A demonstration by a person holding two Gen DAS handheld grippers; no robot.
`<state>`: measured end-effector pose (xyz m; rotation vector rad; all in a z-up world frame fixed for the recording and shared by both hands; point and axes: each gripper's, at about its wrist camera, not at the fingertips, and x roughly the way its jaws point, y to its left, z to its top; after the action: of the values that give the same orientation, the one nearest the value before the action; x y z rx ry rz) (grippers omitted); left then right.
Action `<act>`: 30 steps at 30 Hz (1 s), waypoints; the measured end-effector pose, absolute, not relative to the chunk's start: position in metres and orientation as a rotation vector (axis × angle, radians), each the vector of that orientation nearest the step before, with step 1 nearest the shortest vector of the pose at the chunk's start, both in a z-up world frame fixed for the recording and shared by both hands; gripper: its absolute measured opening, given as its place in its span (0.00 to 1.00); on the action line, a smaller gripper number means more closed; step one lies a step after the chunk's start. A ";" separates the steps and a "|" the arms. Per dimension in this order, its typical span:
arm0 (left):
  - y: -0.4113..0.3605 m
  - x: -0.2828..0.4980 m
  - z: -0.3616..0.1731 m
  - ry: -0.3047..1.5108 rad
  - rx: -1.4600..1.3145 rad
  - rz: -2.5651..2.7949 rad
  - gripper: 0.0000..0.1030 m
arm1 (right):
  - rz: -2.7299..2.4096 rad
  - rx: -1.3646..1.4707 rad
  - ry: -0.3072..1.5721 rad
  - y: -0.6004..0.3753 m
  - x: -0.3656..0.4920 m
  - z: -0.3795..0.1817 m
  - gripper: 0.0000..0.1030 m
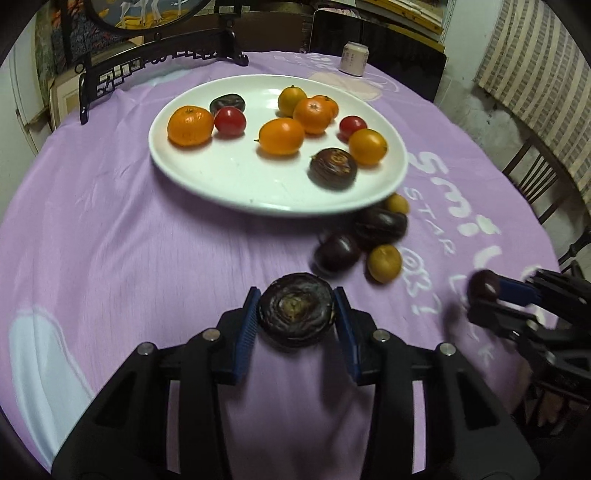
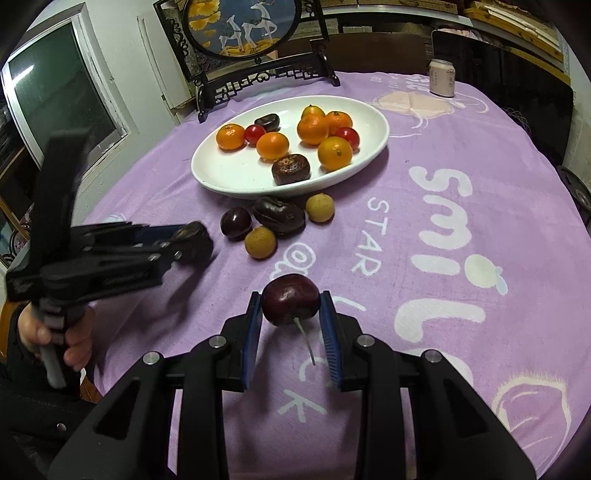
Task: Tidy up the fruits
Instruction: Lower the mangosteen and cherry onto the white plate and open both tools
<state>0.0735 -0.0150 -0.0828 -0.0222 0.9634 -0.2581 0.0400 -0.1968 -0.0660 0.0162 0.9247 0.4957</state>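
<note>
My left gripper (image 1: 296, 306) is shut on a dark brown water chestnut (image 1: 296, 309), held above the purple cloth short of the white plate (image 1: 221, 184). My right gripper (image 2: 291, 306) is shut on a dark red cherry (image 2: 291, 299) with its stem hanging down. The plate (image 2: 229, 173) holds several oranges, two red tomatoes and two dark chestnuts. Loose on the cloth by the plate's near rim lie two yellow longans (image 2: 260, 242), a dark cherry (image 2: 235, 221) and a dark chestnut (image 2: 279, 215). The left gripper also shows in the right wrist view (image 2: 192, 238), and the right gripper in the left wrist view (image 1: 484, 286).
A round table with a purple printed cloth (image 2: 443, 221). A framed deer picture on a black stand (image 2: 243, 33) is behind the plate. A can (image 2: 442, 78) stands at the far right edge. A chair (image 1: 535, 177) is beside the table.
</note>
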 end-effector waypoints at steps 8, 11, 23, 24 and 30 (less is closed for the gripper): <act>-0.009 0.061 -0.067 0.931 -0.032 -0.272 0.39 | 0.516 -0.010 0.916 -0.182 0.043 -0.058 0.31; -0.006 0.061 -0.060 0.917 -0.033 -0.272 0.39 | 0.529 -0.021 0.897 -0.177 0.045 -0.049 0.31; 0.009 0.150 -0.003 0.841 -0.030 -0.180 0.39 | 0.511 -0.067 0.810 -0.148 0.131 -0.004 0.31; 0.008 0.161 -0.004 0.847 -0.029 -0.171 0.39 | 0.496 -0.067 0.822 -0.145 0.145 -0.008 0.31; 0.011 0.219 -0.020 0.878 -0.111 -0.131 0.39 | 0.450 -0.053 0.854 -0.140 0.199 -0.023 0.31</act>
<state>0.2186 0.0106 -0.0199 -0.1107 0.8782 -0.1307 0.1991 -0.1401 -0.0232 -0.0526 0.8538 0.4496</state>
